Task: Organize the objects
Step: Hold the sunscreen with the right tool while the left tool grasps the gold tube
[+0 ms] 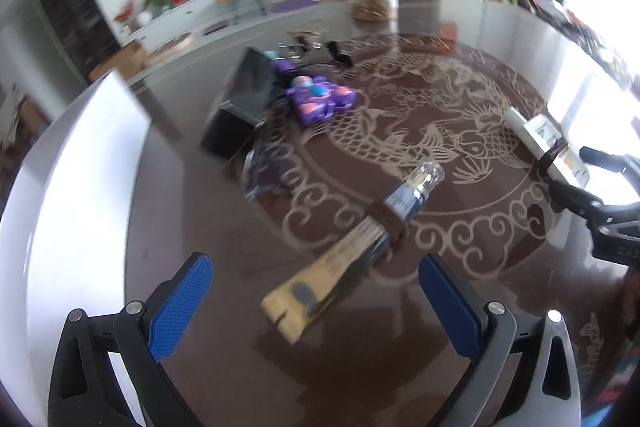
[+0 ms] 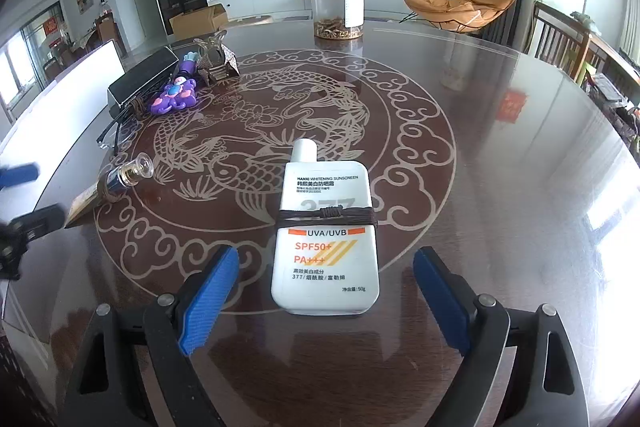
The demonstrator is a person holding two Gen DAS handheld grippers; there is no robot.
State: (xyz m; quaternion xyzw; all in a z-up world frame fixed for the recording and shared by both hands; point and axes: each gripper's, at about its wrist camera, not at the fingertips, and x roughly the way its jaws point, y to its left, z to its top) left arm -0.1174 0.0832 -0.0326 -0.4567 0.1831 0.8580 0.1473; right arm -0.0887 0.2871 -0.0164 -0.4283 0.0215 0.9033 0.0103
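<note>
A gold and blue tube with a clear cap (image 1: 352, 247) lies on the brown table, a brown band around its middle. My left gripper (image 1: 316, 291) is open, and the tube's flat end lies between its blue fingers. A white sunscreen bottle (image 2: 326, 239) with a brown cord tied around it lies flat. My right gripper (image 2: 326, 291) is open around the bottle's lower end. The tube also shows in the right wrist view (image 2: 116, 183), and the bottle in the left wrist view (image 1: 548, 143). The left wrist view is blurred.
A purple toy (image 2: 174, 97), a black box (image 2: 140, 79), glasses (image 2: 116, 135) and a dark figurine (image 2: 216, 61) lie at the table's far left. A clear jar with a black lid (image 2: 337, 3) stands at the far edge. A white chair back (image 1: 76, 203) is at the left.
</note>
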